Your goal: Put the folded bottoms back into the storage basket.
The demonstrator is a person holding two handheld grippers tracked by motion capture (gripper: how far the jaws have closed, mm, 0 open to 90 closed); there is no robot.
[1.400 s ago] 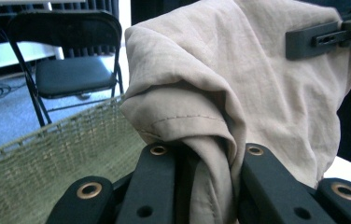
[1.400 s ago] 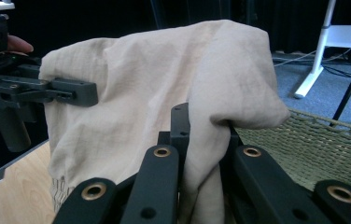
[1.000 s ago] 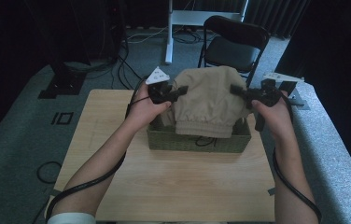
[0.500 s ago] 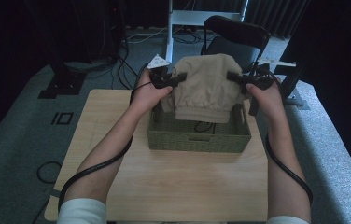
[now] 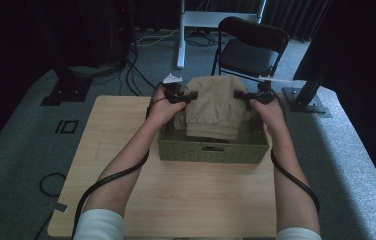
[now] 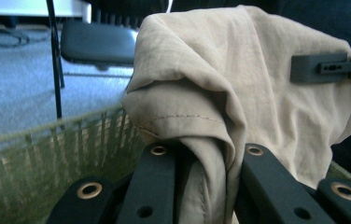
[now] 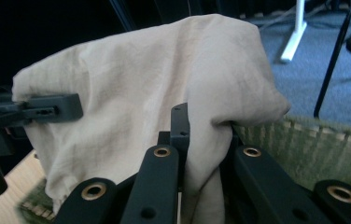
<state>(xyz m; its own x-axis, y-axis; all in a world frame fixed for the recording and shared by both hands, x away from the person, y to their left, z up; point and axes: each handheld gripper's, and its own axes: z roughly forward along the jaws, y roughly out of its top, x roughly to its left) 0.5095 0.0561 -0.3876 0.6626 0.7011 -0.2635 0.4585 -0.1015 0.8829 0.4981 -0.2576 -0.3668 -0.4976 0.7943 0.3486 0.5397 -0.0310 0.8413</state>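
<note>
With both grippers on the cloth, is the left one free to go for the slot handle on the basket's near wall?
Probably not as things stand. The left gripper is shut on the beige cloth, sharing its weight with the right gripper. The path down to the slot handle of the basket looks open, but it would have to release first.

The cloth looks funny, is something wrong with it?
Nothing is broken or spilled. The beige cloth is bunched up and hangs above the green woven basket, pinched on each side by the left gripper and the right gripper.
</note>
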